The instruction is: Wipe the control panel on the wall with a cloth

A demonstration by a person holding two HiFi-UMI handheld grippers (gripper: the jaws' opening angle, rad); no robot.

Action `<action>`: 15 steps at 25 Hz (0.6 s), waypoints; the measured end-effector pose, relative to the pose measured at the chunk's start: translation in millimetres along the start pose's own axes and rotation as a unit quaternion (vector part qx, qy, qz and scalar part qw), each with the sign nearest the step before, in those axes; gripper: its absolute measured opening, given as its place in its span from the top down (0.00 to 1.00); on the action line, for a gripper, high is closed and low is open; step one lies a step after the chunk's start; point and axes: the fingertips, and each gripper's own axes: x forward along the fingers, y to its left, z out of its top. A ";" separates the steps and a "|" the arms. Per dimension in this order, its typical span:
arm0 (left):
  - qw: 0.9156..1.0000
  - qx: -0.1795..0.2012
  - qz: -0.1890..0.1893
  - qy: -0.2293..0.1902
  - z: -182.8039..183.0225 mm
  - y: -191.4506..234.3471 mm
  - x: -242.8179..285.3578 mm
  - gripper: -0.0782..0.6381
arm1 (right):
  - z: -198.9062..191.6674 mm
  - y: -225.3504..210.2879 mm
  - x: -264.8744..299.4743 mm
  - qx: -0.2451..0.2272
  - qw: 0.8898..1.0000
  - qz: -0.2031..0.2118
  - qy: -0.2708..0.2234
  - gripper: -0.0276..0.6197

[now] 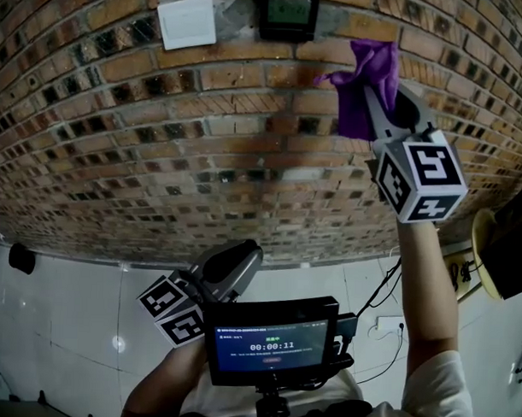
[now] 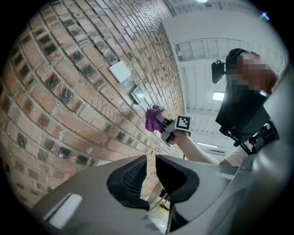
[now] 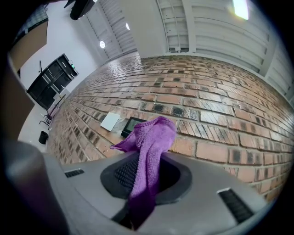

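A dark control panel (image 1: 287, 15) with a greenish screen hangs on the brick wall (image 1: 160, 149), right of a white switch plate (image 1: 187, 22). My right gripper (image 1: 375, 88) is raised near the wall, shut on a purple cloth (image 1: 364, 83) that sticks up past the jaws, to the right of and slightly below the panel. In the right gripper view the purple cloth (image 3: 149, 151) fills the jaw gap, with the control panel (image 3: 133, 125) just beyond it. My left gripper (image 2: 150, 176) is held low, its jaws nearly together with a narrow gap and nothing between them.
A monitor (image 1: 272, 345) showing a timer is mounted at my chest. The tiled floor (image 1: 60, 325) lies below the wall. Cables and a socket (image 1: 385, 323) are by the wall's base at right. A black object (image 1: 21, 257) sits at left.
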 end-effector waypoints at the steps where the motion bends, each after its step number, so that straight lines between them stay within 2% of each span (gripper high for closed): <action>1: 1.000 0.000 0.000 0.001 -1.0 -0.3 -0.5 0.80 | -1.0 1.3 -2.2 0.001 1.000 0.001 0.001 0.83; 15: 1.000 -0.011 -0.004 0.009 -7.7 -3.9 -1.8 0.80 | -23.3 18.4 -32.5 0.020 0.999 0.015 0.027 0.83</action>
